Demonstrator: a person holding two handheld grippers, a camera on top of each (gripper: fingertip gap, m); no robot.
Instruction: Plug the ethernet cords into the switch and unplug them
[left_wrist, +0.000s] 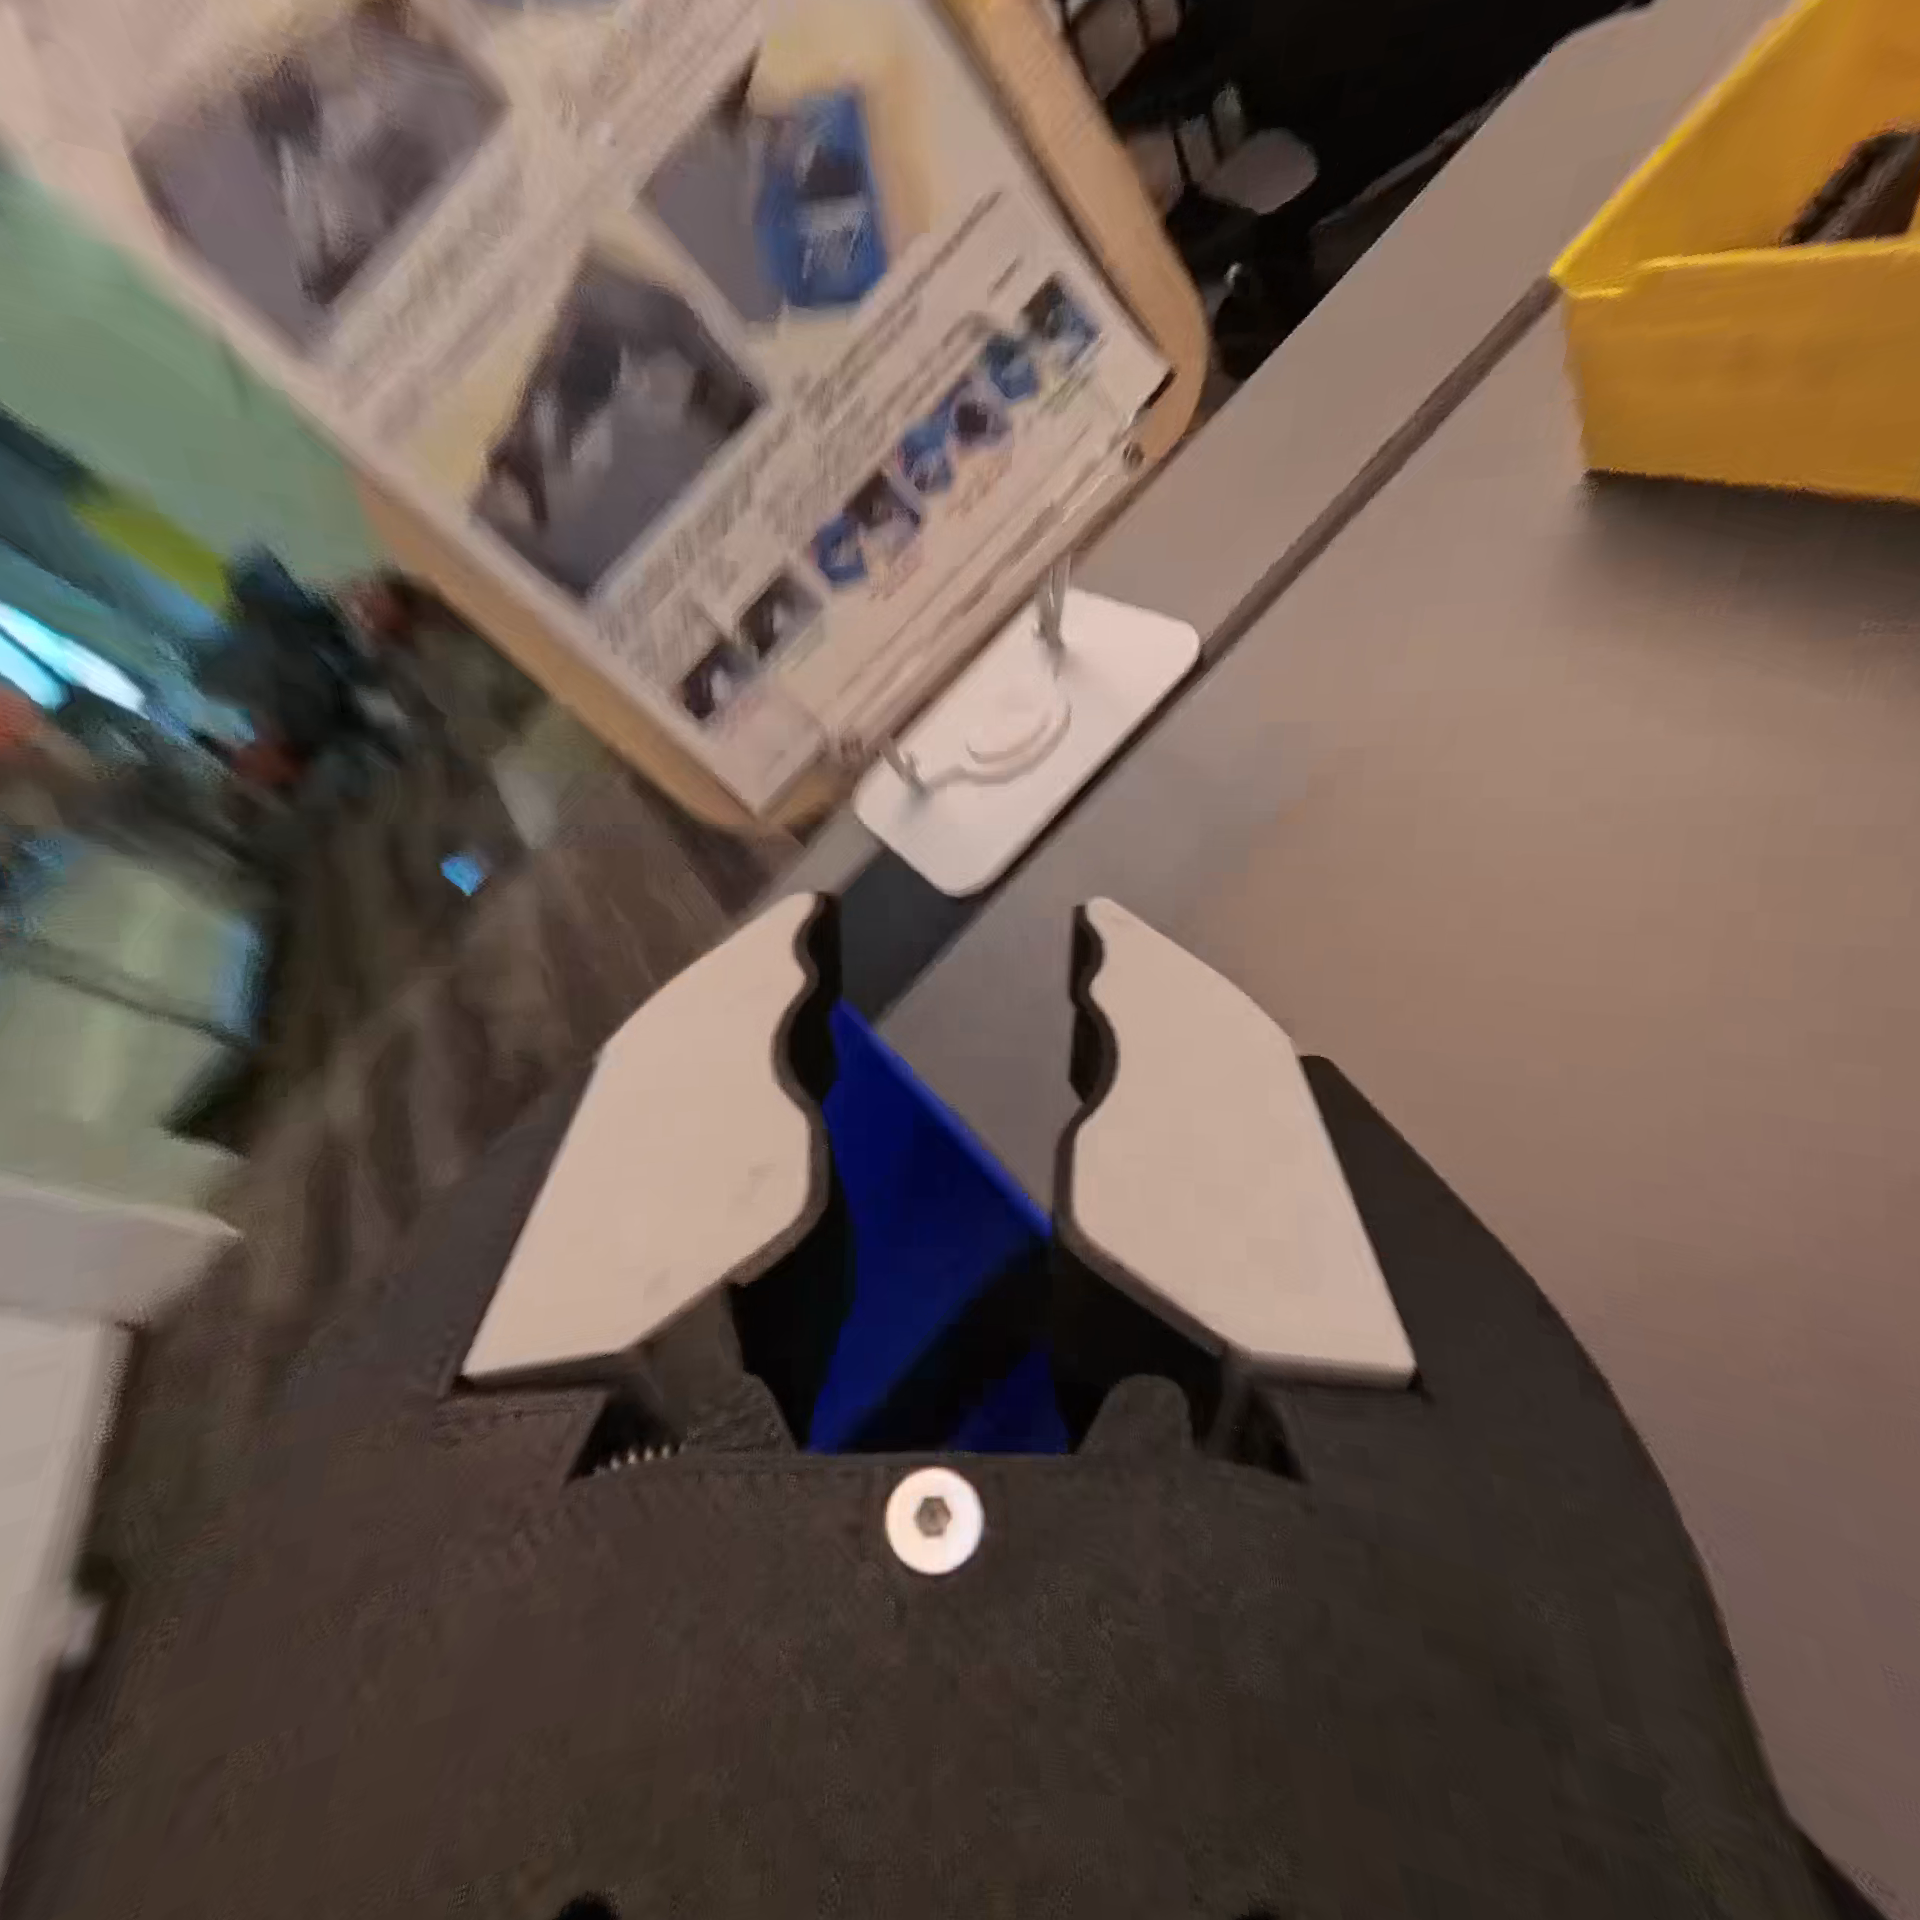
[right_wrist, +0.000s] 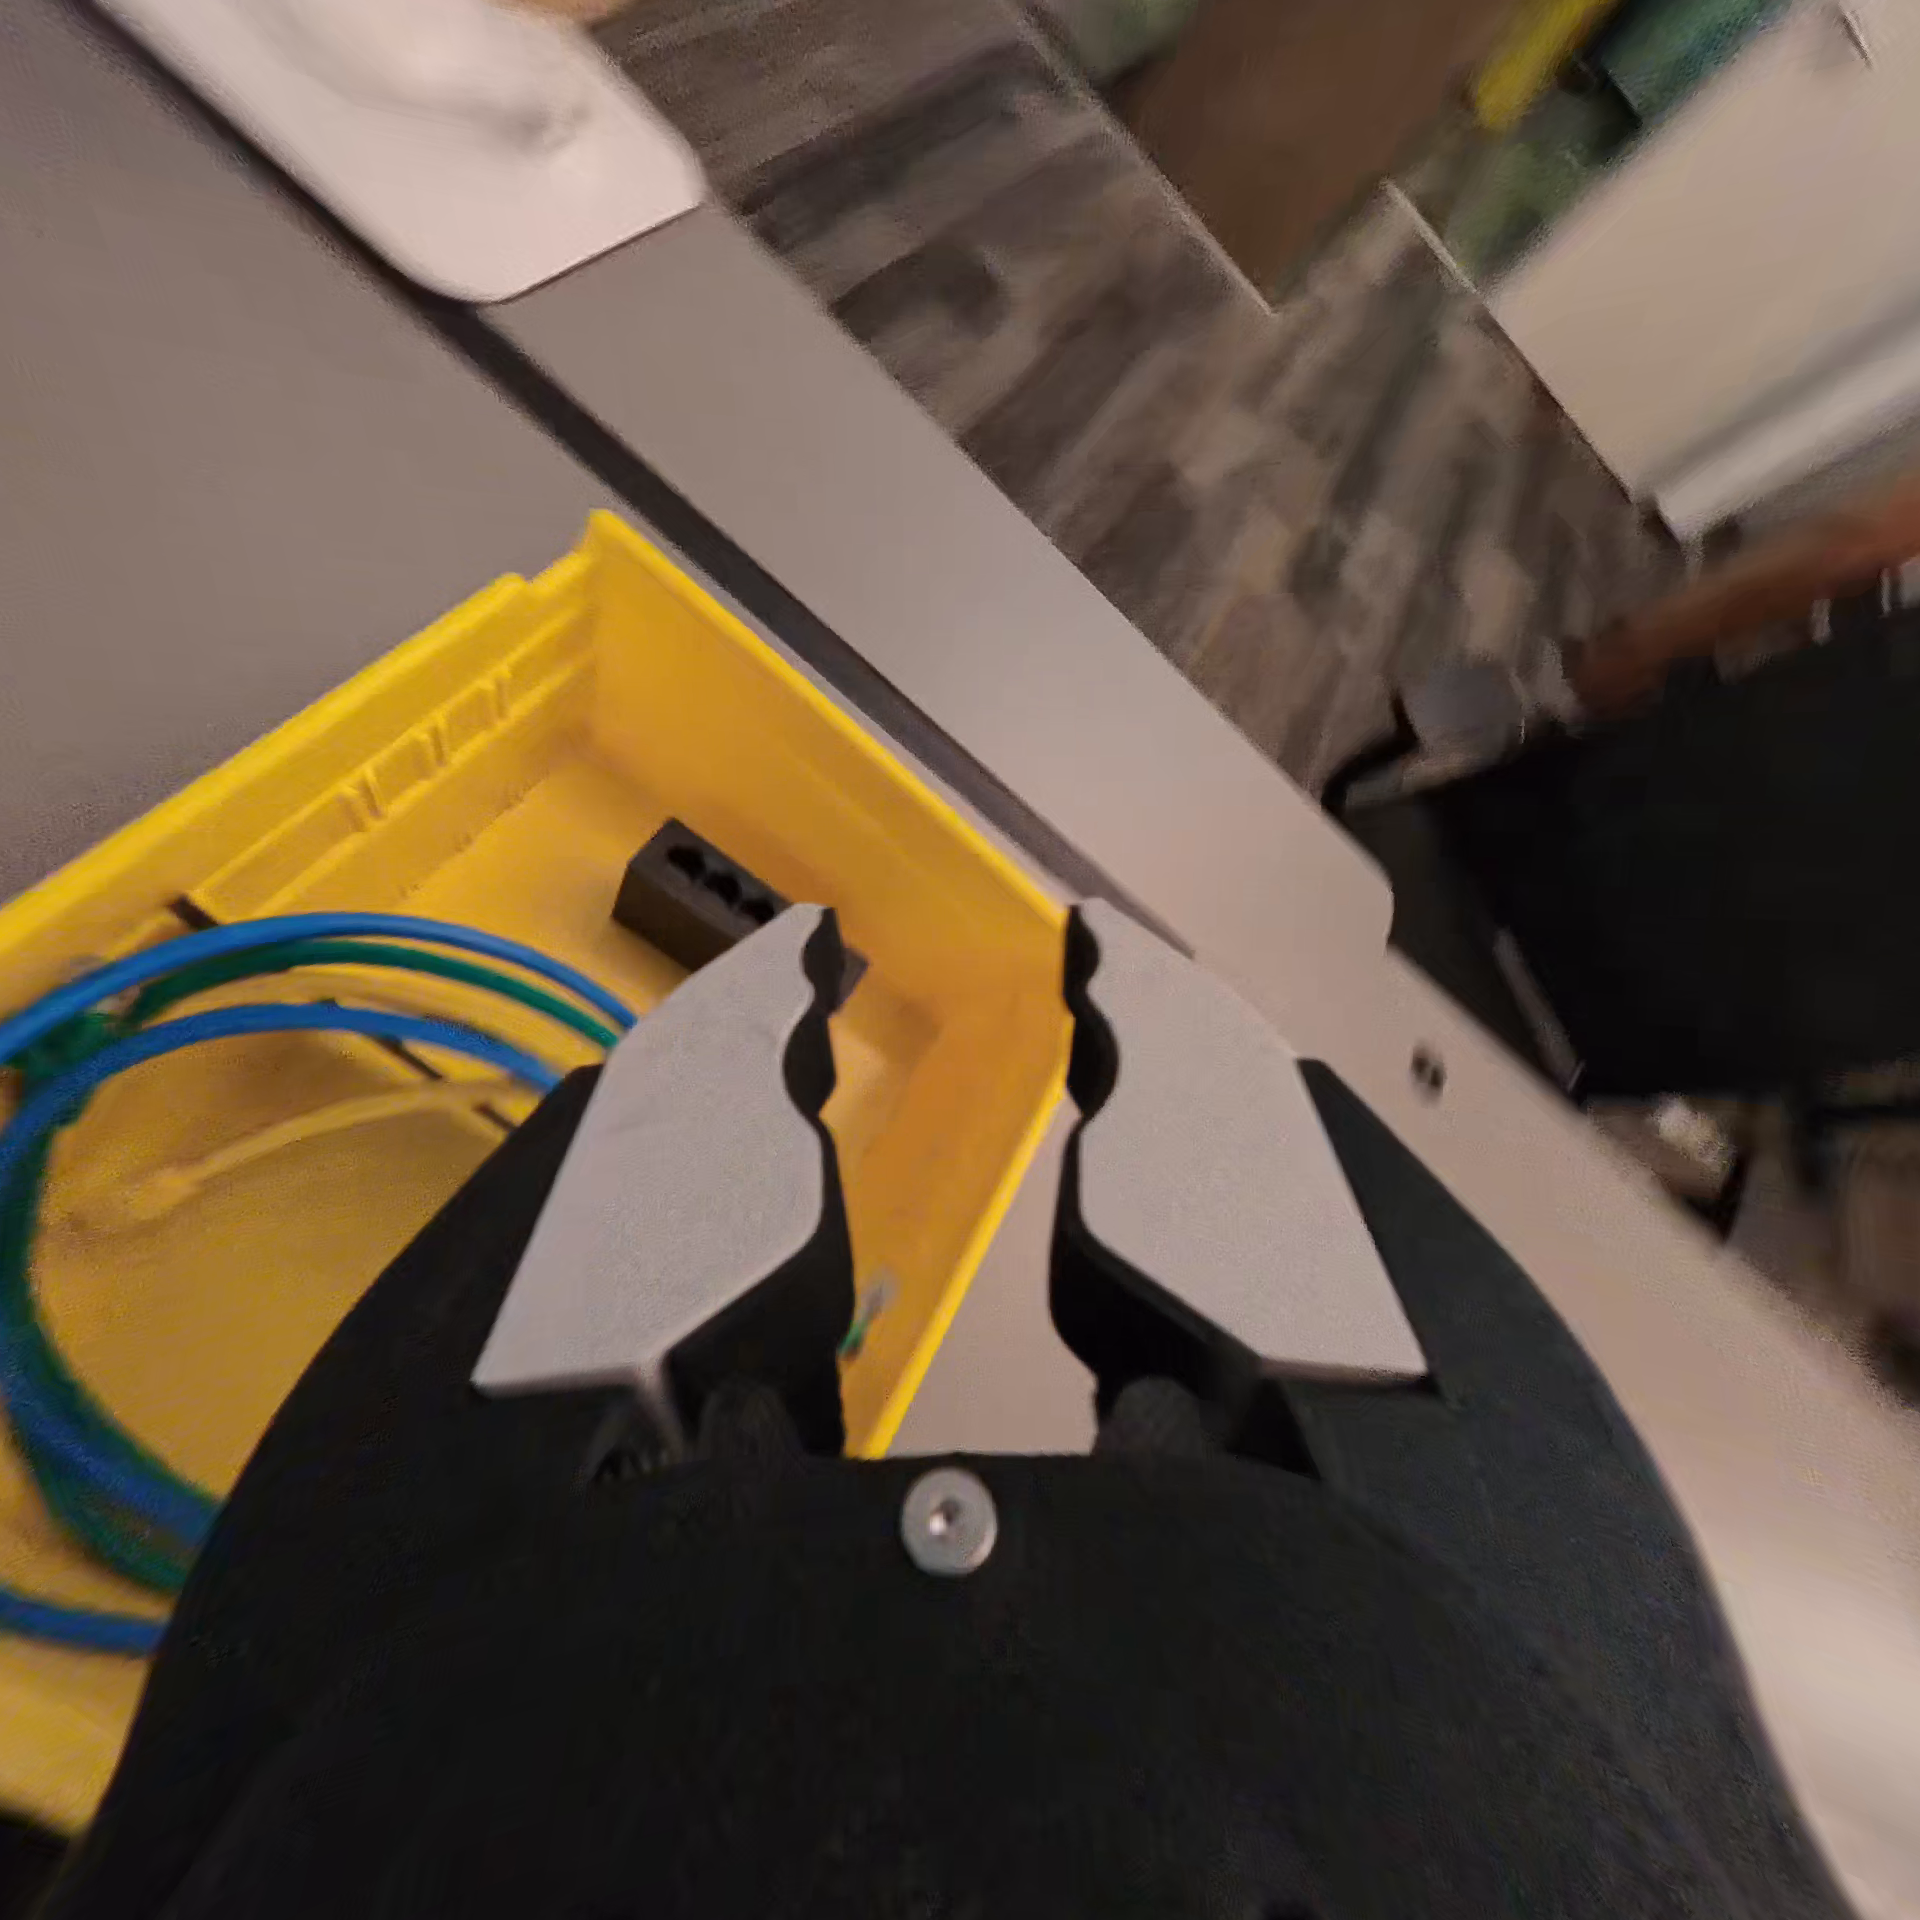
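Overhead, right tool (right_wrist: 948, 925) agape above yellow bin (right_wrist: 727, 707).

Even indoor light, heavy motion blur in both wrist views.
The poster (left_wrist: 623, 343) and floor (right_wrist: 1195, 416) smear into streaks; only the gripper fingers (left_wrist: 707, 1143) stay sharp. Soft shadows, no glare on the grey table (left_wrist: 1558, 831); the yellow bin (right_wrist: 727, 727) is vivid, and wide-angle bending tilts the edges.

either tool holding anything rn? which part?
Nothing held. The left tool is open over the grey table edge; the right tool is open above the yellow plastic bin, clear of the small black switch and cords.
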